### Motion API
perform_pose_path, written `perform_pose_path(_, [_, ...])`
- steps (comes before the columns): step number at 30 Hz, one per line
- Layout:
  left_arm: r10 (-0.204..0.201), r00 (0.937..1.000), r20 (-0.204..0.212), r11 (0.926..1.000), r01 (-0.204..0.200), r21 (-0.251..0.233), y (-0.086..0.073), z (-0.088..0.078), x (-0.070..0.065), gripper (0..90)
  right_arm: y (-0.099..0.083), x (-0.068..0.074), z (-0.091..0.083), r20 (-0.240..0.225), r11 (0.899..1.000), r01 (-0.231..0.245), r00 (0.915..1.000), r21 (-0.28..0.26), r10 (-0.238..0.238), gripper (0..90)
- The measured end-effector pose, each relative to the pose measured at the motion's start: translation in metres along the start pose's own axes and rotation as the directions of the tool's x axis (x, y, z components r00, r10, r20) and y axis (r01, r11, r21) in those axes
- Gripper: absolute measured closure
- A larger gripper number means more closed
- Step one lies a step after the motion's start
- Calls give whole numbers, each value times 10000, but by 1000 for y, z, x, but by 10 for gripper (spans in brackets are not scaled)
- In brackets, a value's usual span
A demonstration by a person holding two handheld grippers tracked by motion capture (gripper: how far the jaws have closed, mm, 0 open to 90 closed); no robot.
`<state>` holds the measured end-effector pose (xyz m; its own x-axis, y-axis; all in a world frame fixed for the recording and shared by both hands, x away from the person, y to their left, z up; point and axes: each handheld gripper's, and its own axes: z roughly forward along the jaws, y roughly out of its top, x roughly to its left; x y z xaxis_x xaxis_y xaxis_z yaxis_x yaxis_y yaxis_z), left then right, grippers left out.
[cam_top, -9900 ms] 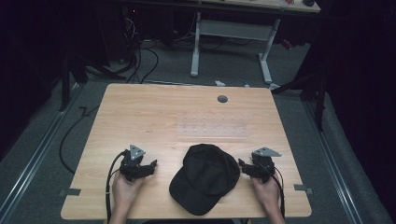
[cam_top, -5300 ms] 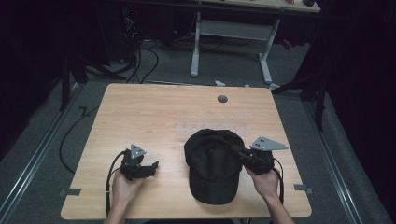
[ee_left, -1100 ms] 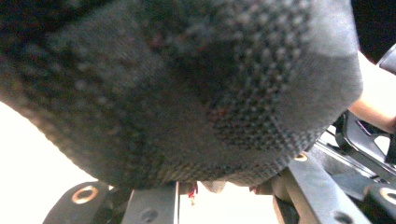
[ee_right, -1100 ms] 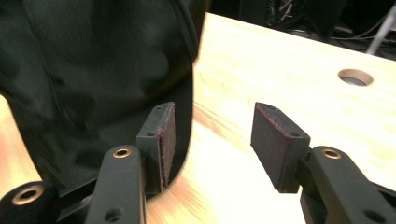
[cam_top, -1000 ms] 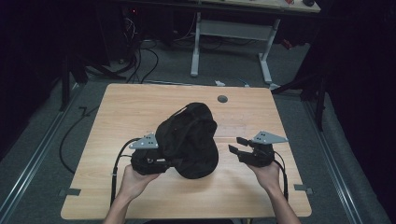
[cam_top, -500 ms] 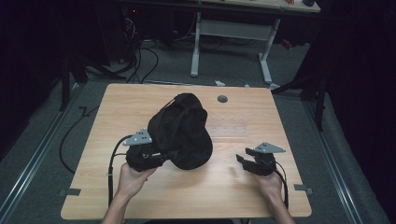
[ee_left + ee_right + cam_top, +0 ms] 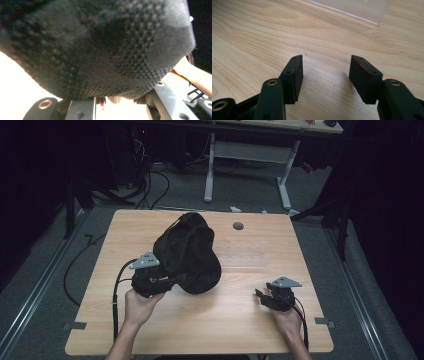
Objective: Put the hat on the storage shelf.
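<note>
A black cap [image 7: 189, 252] hangs tilted above the wooden table [image 7: 150, 330], left of its middle. My left gripper [image 7: 169, 281] is shut on the cap's lower edge and holds it up. In the left gripper view the cap's woven cloth [image 7: 100, 45] hangs right over the left gripper [image 7: 115, 100], whose jaws clamp its rim. My right gripper [image 7: 261, 295] sits low over the table at the front right, apart from the cap. In the right gripper view the right gripper [image 7: 325, 65] has just been opening, with only bare wood between its pads [image 7: 298, 75].
A round grey grommet [image 7: 238, 226] sits in the table near its far edge. A clear plastic sheet [image 7: 245, 260] lies flat right of the cap, its corner [image 7: 372, 12] ahead of the right gripper. Cables [image 7: 75, 265] trail on the floor at left.
The cap, earlier flat on the table, now hangs from the left gripper and has drifted a little left. The right gripper has let go, sunk toward the table and spread its jaws.
</note>
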<state>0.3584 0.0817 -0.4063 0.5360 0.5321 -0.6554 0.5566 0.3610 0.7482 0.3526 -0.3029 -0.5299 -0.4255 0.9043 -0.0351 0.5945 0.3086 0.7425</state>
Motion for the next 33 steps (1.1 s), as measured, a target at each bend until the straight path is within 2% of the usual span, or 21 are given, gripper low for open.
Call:
perform_pose_path(4, [169,9995,-254,9998,-172,-118,5,2,1,698,1,1,1,235,9999,6,9997,136,-9,413])
perform_pose_path(8, [208,9990,-385,9995,-217,-241,10,4,1,698,1,-2,2,116,9990,-385,9992,234,382,391])
perform_pose_path(15, [244,9982,-556,9985,-270,-467,19,9,0,698,1,-1,2,116,9991,-331,9994,252,329,367])
perform_pose_path(17, [354,9972,-655,9979,-389,-518,23,12,-1,697,1,-1,2,207,9987,-421,9989,300,415,318])
perform_pose_path(19, [394,9968,-693,9976,-431,-536,24,13,-1,697,1,-1,3,238,9984,-474,9986,318,466,310])
perform_pose_path(22, [669,9931,-961,9956,-728,-589,29,19,-3,698,1,-1,2,250,9981,-511,9984,336,503,308])
perform_pose_path(26, [749,9915,-1064,9944,-823,-670,32,22,-5,698,1,-1,2,251,9982,-497,9985,333,489,308])
perform_pose_path(33, [1066,9806,-1645,9888,-1219,-859,39,29,-5,697,1,0,2,249,9982,-494,9985,331,486,308])
